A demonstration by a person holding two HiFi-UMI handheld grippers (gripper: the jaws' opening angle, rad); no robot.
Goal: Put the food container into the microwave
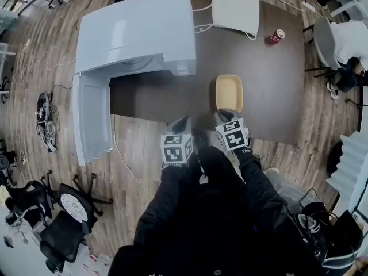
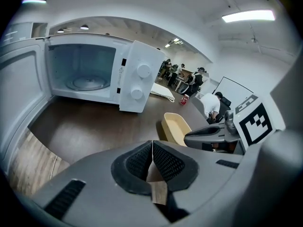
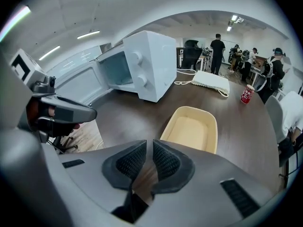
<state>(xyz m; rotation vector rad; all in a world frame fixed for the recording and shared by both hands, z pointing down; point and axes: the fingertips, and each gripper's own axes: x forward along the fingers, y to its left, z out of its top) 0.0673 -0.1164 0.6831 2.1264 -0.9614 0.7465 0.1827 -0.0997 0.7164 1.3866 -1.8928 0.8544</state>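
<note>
An empty beige food container [image 1: 229, 92] [image 2: 176, 126] [image 3: 191, 129] sits on the dark table [image 1: 276, 96], near its front edge. The white microwave [image 1: 135, 30] [image 2: 85, 72] [image 3: 147, 65] stands at the table's left, its door [image 1: 91, 117] [image 2: 19, 89] swung wide open and its cavity empty. My right gripper [image 1: 227, 115] [image 3: 149, 143] hovers just in front of the container, its jaws together but for a thin slit, holding nothing. My left gripper [image 1: 183, 122] [image 2: 152, 143] is beside it to the left, over the table edge, shut and empty.
A red can [image 1: 276, 36] [image 3: 245, 94] and a white pad with a cable [image 1: 236, 10] lie at the table's far side. Office chairs [image 1: 54, 211] stand on the wooden floor at lower left. People sit and stand in the background.
</note>
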